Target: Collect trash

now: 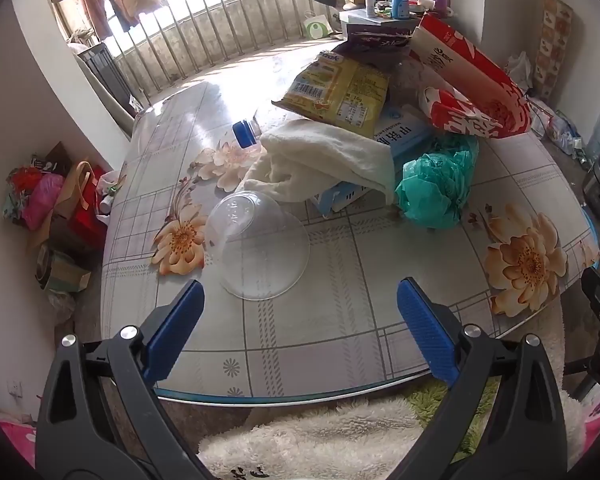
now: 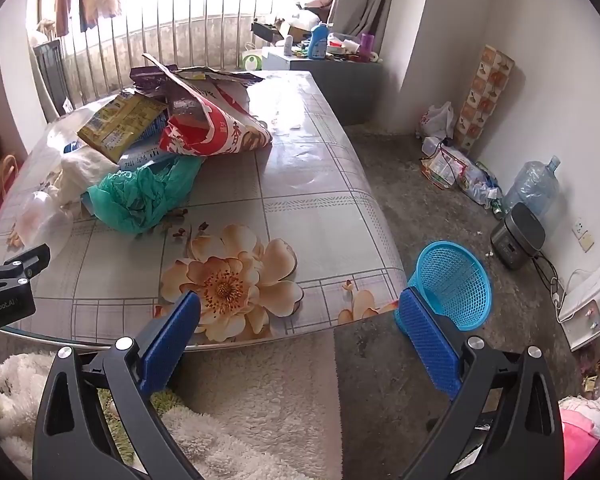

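Cup [image 1: 258, 246] (clear, overturned) just ahead of left claw [image 1: 298, 318], both claws released, empty.

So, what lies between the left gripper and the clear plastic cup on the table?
Only bare tablecloth. In the left wrist view, the clear plastic cup lies on its side just ahead of the open left gripper, with nothing in the gap.

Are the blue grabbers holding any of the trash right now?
No, nothing is held. The left gripper is open above the table's near edge, just short of the clear plastic cup. The right gripper is open too, with nothing between its fingers.
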A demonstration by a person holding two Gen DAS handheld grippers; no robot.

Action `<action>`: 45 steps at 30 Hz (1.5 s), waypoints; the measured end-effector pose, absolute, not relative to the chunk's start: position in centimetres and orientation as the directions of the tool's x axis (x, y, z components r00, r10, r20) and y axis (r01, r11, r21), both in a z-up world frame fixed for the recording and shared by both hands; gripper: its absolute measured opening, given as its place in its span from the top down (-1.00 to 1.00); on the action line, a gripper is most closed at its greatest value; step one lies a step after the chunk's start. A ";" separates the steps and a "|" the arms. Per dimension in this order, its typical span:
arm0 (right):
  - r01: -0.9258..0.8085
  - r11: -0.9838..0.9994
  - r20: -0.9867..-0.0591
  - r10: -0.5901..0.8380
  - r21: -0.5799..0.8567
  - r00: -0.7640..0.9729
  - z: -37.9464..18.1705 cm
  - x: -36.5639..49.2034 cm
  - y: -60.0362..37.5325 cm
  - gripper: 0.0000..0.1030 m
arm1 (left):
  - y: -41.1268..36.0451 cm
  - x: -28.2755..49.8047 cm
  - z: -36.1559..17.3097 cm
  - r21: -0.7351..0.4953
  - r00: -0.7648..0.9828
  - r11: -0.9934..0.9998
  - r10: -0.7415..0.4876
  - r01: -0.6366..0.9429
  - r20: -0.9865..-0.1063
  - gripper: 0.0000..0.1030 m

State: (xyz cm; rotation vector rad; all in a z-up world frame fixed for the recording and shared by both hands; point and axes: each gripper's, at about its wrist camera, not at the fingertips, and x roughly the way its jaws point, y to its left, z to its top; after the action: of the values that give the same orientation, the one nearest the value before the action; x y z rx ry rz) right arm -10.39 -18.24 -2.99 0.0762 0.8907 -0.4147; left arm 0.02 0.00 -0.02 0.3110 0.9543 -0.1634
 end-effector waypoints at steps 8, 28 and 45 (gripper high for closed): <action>0.382 0.918 -0.767 -0.317 -0.102 0.557 -3.1 -9.9 -18.2 -0.88 | 0.0 0.0 -0.1 0.191 0.568 0.944 0.004 0.270 -0.823 -0.80; 0.386 0.917 -0.764 -0.318 -0.098 0.562 -2.7 -10.2 -18.3 -0.88 | 0.1 0.1 0.0 0.184 0.561 0.946 0.003 0.266 -0.828 -0.80; 0.387 0.917 -0.765 -0.316 -0.095 0.562 -2.6 -10.1 -18.3 -0.88 | 0.0 0.3 -0.1 0.181 0.559 0.947 0.001 0.266 -0.829 -0.80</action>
State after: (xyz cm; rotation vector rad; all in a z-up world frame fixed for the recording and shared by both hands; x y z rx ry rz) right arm -10.12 -18.32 -2.59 0.0873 0.8823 -0.4142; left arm 0.34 0.01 -0.06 0.3016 0.9682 -0.1588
